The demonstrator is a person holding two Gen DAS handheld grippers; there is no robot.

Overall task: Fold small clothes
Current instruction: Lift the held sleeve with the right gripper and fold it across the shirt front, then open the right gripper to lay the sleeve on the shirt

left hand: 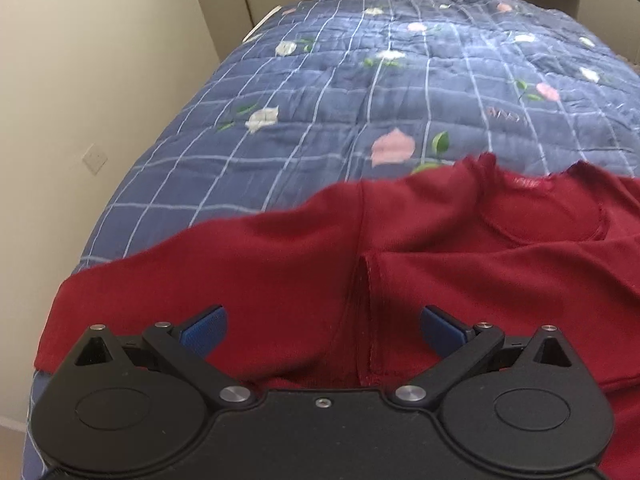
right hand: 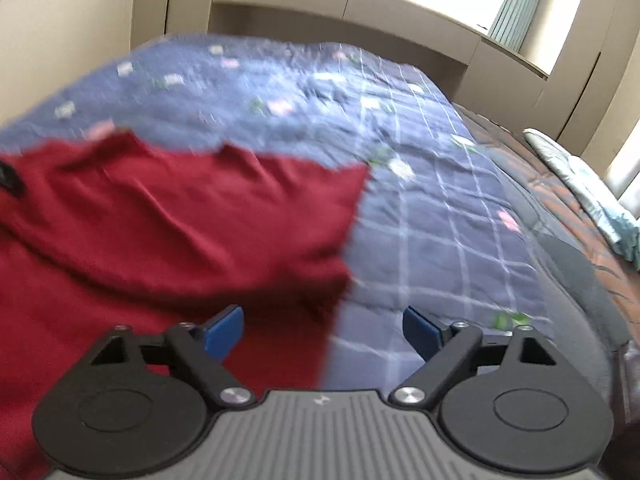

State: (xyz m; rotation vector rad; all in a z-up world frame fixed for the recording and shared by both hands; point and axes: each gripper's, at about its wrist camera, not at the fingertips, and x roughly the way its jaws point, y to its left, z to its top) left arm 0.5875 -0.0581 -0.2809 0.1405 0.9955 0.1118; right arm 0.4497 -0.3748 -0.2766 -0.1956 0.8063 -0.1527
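Note:
A dark red knit top (left hand: 304, 264) lies spread on the blue checked quilt (left hand: 328, 92), its neckline (left hand: 548, 216) at the right and a sleeve reaching left. My left gripper (left hand: 322, 330) hovers open over the seam where sleeve meets body, nothing between its blue pads. In the blurred right wrist view the same red top (right hand: 168, 232) fills the left half. My right gripper (right hand: 323, 330) stands open above the garment's right edge: its left pad is over red cloth, its right pad over the quilt (right hand: 440, 220). Nothing is held.
The bed runs away from me to a beige headboard shelf (right hand: 360, 4). A beige wall with a socket plate (left hand: 94, 158) flanks the bed's left side. A dark patterned blanket (right hand: 560, 200) and a pale folded cloth (right hand: 584, 184) lie along the right side.

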